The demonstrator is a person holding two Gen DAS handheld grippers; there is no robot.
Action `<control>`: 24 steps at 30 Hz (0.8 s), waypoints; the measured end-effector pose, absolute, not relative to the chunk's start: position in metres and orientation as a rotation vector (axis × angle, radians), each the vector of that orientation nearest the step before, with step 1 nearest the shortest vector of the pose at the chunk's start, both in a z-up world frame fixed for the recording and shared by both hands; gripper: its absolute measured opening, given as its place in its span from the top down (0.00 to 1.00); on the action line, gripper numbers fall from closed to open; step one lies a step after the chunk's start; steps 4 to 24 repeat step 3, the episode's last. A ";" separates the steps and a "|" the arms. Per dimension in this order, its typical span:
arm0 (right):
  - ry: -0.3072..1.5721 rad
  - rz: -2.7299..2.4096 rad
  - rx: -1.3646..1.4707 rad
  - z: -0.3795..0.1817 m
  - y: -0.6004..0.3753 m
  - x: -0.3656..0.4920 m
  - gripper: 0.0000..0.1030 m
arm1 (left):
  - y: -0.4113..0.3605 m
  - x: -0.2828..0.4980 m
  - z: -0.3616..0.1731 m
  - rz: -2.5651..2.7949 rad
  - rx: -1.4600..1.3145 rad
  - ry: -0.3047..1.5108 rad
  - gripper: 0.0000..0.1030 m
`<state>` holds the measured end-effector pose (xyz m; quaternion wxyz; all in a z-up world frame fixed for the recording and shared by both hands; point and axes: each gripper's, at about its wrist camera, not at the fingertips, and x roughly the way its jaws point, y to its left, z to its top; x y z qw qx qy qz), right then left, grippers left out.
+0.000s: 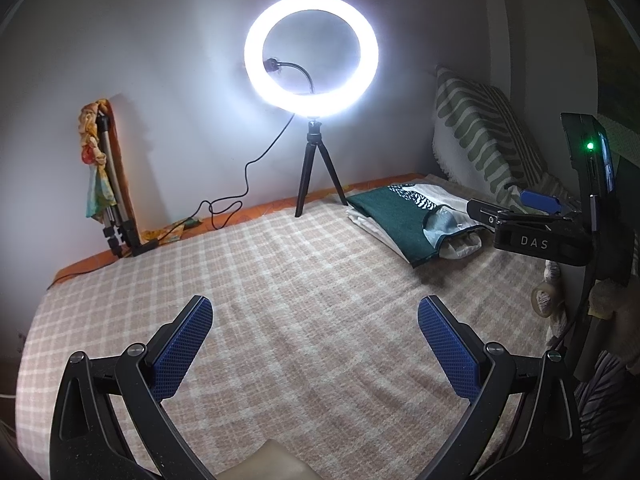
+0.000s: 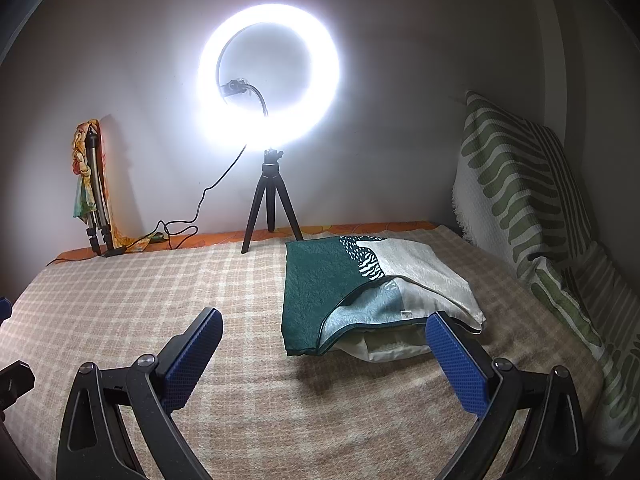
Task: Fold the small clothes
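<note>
Your left gripper (image 1: 316, 344) hovers over the checked blanket (image 1: 280, 280) on the bed, its blue-padded fingers (image 1: 182, 350) spread wide with nothing between them. Your right gripper (image 2: 324, 360) is equally wide and empty. The folded clothes (image 2: 360, 296), a dark green and pale piece on top of white ones, lie just ahead of your right gripper's right-hand finger; the fingertip overlaps the pile's near corner in that view, though you cannot tell whether it touches. From the left wrist view the pile sits well beyond and to the right of the fingers. A lit ring light (image 1: 311, 55) on a small tripod stands far ahead of both grippers by the wall, and a green-striped pillow (image 2: 516, 184) leans right of the pile.
</note>
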<state>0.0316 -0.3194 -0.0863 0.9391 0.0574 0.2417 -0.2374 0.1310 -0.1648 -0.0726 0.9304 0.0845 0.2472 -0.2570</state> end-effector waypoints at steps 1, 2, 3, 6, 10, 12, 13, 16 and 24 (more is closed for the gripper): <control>0.493 -0.484 0.117 -0.086 -0.319 0.032 0.00 | -0.165 0.131 -0.073 -0.530 0.172 0.510 0.01; 0.493 -0.486 0.117 -0.087 -0.319 0.031 0.00 | -0.165 0.131 -0.073 -0.533 0.168 0.514 0.01; 0.493 -0.486 0.117 -0.087 -0.319 0.031 0.00 | -0.165 0.132 -0.073 -0.533 0.165 0.516 0.01; 0.493 -0.486 0.117 -0.087 -0.319 0.031 0.00 | -0.165 0.132 -0.073 -0.533 0.165 0.516 0.01; 0.493 -0.486 0.117 -0.087 -0.319 0.031 0.00 | -0.165 0.132 -0.073 -0.533 0.165 0.516 0.01; 0.493 -0.486 0.117 -0.087 -0.319 0.031 0.00 | -0.165 0.132 -0.073 -0.533 0.165 0.516 0.01; 0.493 -0.486 0.117 -0.087 -0.319 0.031 0.00 | -0.165 0.132 -0.073 -0.533 0.165 0.516 0.01; 0.493 -0.486 0.117 -0.087 -0.319 0.031 0.00 | -0.165 0.132 -0.073 -0.533 0.165 0.516 0.01; 0.493 -0.486 0.117 -0.087 -0.319 0.031 0.00 | -0.165 0.132 -0.073 -0.533 0.165 0.516 0.01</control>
